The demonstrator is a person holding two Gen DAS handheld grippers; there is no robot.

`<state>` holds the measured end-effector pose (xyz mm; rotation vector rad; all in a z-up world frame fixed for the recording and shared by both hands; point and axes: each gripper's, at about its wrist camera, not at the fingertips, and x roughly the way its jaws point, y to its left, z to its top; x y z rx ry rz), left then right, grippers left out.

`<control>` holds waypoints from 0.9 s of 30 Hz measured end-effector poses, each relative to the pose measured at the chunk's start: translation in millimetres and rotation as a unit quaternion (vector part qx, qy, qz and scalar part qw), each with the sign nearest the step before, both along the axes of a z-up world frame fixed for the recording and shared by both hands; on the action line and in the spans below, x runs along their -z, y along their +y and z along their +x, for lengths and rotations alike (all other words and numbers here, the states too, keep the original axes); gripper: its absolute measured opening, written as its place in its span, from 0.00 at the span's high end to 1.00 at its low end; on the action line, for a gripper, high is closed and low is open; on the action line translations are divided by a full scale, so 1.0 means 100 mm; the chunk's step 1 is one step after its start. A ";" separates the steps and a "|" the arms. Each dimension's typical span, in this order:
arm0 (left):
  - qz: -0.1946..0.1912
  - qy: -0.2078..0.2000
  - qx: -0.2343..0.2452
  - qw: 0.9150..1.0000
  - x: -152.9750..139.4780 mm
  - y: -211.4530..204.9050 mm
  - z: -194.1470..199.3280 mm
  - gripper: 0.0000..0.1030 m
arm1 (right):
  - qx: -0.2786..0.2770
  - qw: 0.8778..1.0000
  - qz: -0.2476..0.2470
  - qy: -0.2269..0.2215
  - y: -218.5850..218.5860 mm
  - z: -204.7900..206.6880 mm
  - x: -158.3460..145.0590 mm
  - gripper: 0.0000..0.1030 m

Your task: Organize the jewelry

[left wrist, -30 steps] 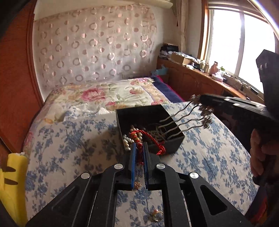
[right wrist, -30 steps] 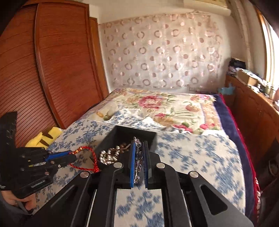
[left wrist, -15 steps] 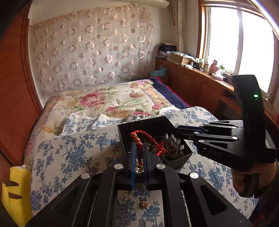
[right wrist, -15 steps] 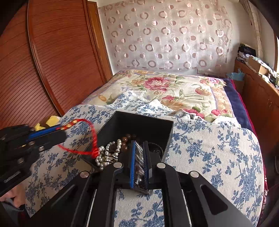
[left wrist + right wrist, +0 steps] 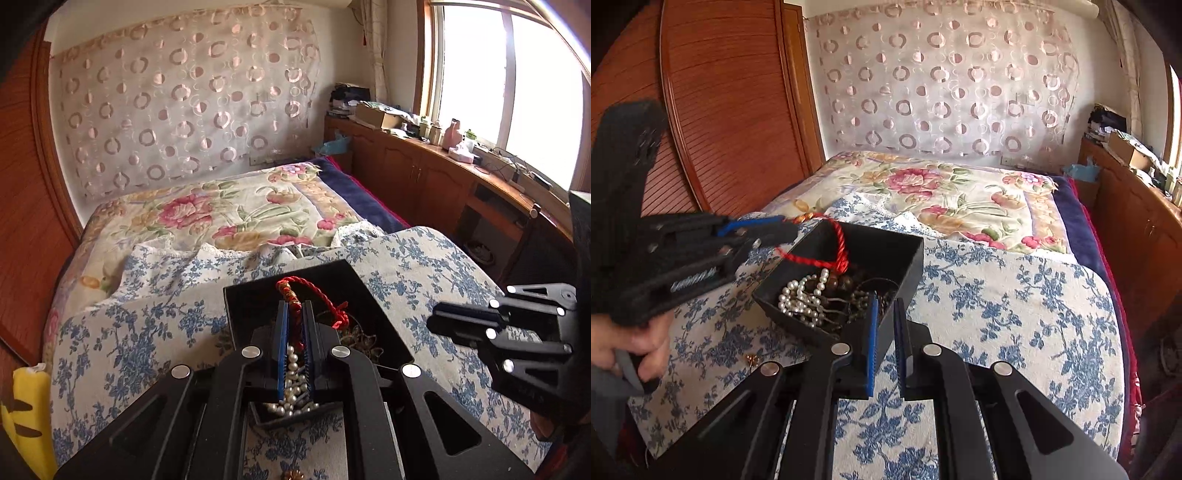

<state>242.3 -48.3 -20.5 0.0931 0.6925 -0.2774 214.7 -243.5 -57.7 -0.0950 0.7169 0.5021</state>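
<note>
A black open jewelry box [image 5: 908,254] sits on the blue-flowered cloth [image 5: 1015,314]; it holds a white pearl string [image 5: 803,299], brown beads and dark chains. My left gripper [image 5: 294,314] is shut on a red cord bracelet [image 5: 325,297] and holds it over the box; it shows in the right wrist view [image 5: 786,227] with the red cord [image 5: 842,251] hanging into the box. My right gripper [image 5: 884,306] stands at the box's near right corner, jaws slightly apart and empty; it shows at the right of the left wrist view [image 5: 436,321].
A small gold piece [image 5: 752,359] lies on the cloth left of the box. A yellow plush toy [image 5: 26,417] sits at the far left. A floral bedspread [image 5: 942,192] lies behind, a wooden wardrobe [image 5: 713,110] left, a cluttered wooden counter [image 5: 461,166] under the window.
My right gripper let go of the silver chain into the box and drew back, jaws parted. My left gripper carried the red cord bracelet forward over the box.
</note>
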 end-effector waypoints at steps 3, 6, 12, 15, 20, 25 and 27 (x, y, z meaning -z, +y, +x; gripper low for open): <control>0.001 -0.002 0.000 1.000 -0.04 -0.03 0.06 0.93 | -0.001 1.000 -0.004 -0.003 -0.03 -0.06 0.01 0.90; 0.001 -0.007 -0.001 1.000 -0.08 -0.04 0.04 0.87 | -0.003 1.000 0.000 -0.003 -0.04 -0.11 0.02 0.90; -0.004 -0.008 -0.003 1.000 -0.08 0.08 -0.16 0.75 | -0.019 1.000 0.004 -0.009 0.02 -0.31 0.03 0.90; -0.008 -0.010 -0.002 1.000 -0.07 0.16 -0.30 0.72 | -0.034 0.999 0.010 -0.006 0.11 -0.44 0.07 0.90; -0.022 -0.004 -0.010 1.000 0.01 0.38 -0.58 0.71 | -0.059 0.998 0.008 0.001 0.27 -0.62 0.16 0.90; -0.022 0.004 -0.023 0.999 0.13 0.61 -0.84 0.71 | -0.089 0.996 0.000 0.011 0.46 -0.80 0.28 0.89; -0.019 0.008 -0.031 0.999 0.18 0.70 -0.92 0.70 | -0.099 0.995 -0.001 0.019 0.54 -0.84 0.34 0.85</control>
